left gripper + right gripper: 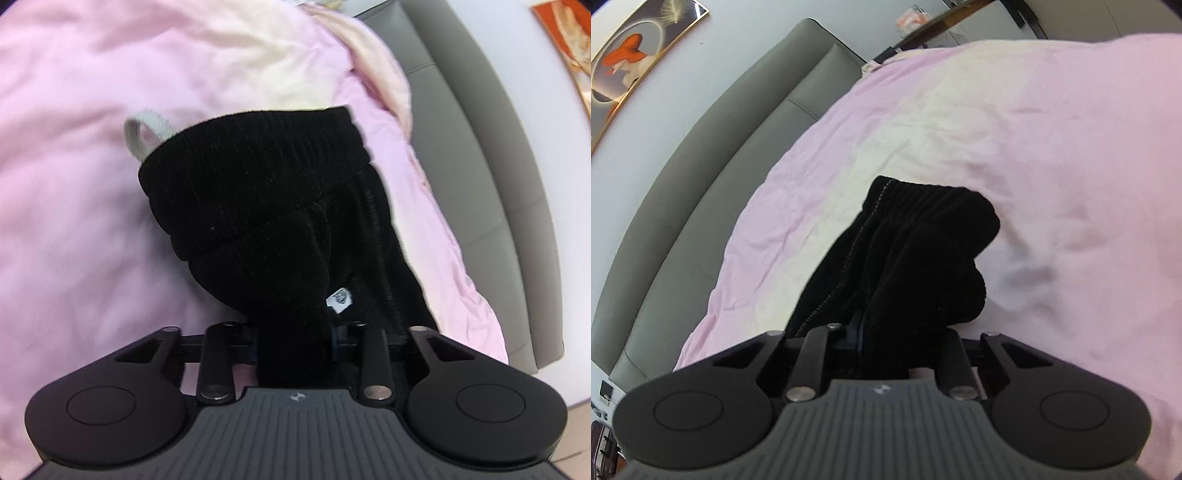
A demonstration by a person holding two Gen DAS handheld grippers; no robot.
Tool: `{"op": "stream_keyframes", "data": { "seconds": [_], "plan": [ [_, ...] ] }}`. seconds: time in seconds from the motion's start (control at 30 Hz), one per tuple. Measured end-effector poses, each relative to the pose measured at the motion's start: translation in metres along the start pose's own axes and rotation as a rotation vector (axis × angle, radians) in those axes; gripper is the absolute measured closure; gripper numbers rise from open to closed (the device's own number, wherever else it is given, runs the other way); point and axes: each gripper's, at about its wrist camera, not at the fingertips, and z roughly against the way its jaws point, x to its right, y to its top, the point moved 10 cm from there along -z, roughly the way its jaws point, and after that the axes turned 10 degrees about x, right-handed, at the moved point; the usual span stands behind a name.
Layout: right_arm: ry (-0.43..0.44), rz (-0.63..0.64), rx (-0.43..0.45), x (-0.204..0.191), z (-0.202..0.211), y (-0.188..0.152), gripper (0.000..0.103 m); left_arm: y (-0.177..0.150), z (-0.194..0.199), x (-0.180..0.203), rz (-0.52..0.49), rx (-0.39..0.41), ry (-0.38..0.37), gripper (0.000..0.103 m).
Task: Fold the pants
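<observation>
Both grippers are clamped on the black pants, which hang bunched above the pink sheet. The left gripper pinches below the waistband; the right gripper grips a fold.

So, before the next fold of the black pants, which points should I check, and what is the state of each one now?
1. Left claw shut on the black pants: ok.
2. Right claw shut on the pants: ok.
3. Ribbed waistband in view, left wrist camera: ok.
4. Grey drawstring loop tucked in: not ok, it sticks out.
5. Pants lying flat on the pink sheet: not ok, bunched.
6. Leg ends aligned: cannot tell.
</observation>
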Motion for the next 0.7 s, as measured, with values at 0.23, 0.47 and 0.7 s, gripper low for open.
{"op": "stream_keyframes", "data": {
  "seconds": [0.23,0.47,0.7],
  "plan": [
    [0.126,-0.035,0.011,-0.053,0.033,0.040,0.091,0.041,0.038,0.073,-0.133,-0.006,-0.123,0.079],
    [0.182,-0.143,-0.057,-0.071,0.108,0.049,0.091,0.087,0.089,0.087,-0.248,-0.039,-0.114,0.079],
    [-0.031,-0.152,-0.221,0.019,0.150,-0.043,0.089,0.050,0.101,-0.041,-0.288,-0.214,0.119,0.077]
  ]
}}
